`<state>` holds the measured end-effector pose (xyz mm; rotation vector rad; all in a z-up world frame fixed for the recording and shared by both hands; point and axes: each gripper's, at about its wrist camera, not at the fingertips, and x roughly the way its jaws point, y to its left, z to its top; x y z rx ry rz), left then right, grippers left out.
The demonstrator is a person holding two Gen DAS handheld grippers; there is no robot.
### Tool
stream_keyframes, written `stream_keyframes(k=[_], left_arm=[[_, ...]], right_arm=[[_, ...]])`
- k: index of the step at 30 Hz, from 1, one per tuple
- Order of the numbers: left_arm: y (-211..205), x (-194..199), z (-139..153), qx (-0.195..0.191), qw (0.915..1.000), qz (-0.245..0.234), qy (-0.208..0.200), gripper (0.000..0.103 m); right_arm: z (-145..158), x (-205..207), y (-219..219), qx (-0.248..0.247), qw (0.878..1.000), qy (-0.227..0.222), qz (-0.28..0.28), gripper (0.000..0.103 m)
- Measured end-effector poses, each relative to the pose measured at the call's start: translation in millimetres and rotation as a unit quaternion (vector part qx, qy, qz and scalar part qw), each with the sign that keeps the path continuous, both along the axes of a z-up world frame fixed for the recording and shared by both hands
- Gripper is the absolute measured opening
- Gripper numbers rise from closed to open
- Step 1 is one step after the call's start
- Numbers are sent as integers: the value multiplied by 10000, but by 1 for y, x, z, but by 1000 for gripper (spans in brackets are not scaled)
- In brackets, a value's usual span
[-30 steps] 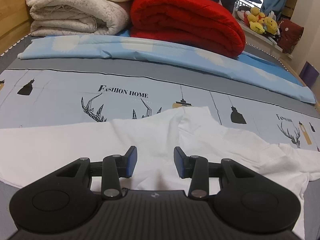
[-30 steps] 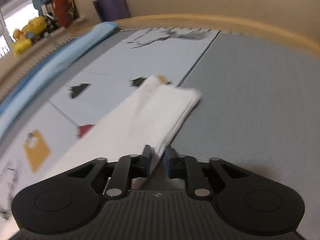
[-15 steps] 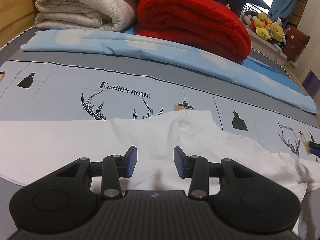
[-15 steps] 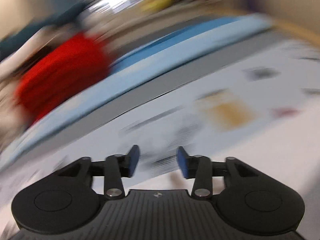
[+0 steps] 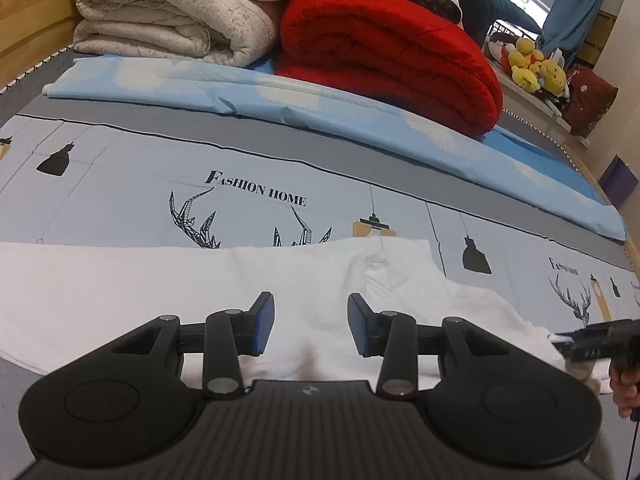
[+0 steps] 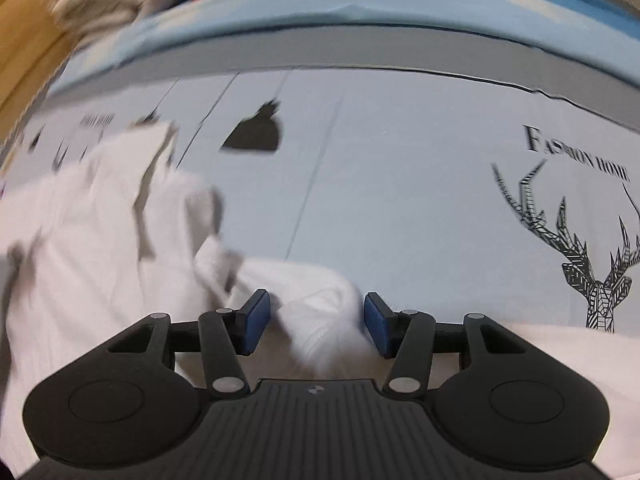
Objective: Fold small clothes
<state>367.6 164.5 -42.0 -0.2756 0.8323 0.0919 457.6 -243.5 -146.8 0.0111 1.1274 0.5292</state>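
Where my two views meet, the bed (image 5: 120,184) fills nearly everything, its pale sheet printed with antlers, lamps and the words "Fashion Home". Along its far side a light blue cover (image 5: 280,96) lies in a long band, and on that sit a cream quilt (image 5: 168,12) at far left and a red quilt (image 5: 392,52) to its right. Yellow toys (image 5: 536,68) crowd a ledge at far right.

On the near part of the bed lies the white shirt (image 5: 100,292), spread wide from left to right, with a rumpled fold near the middle. My left hand-held gripper (image 5: 311,330) hovers over that cloth with its jaws at a middling width and nothing pinched between the blue pads (image 5: 265,330).

From the right wrist camera, the shirt (image 6: 80,240) is bunched on the left, blurred, and one raised hump of it stands between the fingers of my right hand-held gripper (image 6: 317,322). Those jaws are opening; whether the pads touch the cloth I cannot tell for sure, though gaps show on both sides. That same right hand-held gripper (image 5: 588,340) shows at the near right edge of the left view, at the shirt's end.
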Motion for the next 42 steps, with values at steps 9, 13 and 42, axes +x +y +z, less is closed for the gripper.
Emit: stream_keyframes(k=[9,13,42], left_arm=[[0,-3,5,-108,9999,20,-61,45],[0,-3,5,-123,9999,13,-62,45],[13,26,-73,128,9973,-237,687,61]], right_arm=[[41,-10,0,-221,9890,-1418,-366,18],[46,-34,-27,56,9543,-2268,-1943,27],[27,-46,-67,94,9470,-1907,-2583,56]])
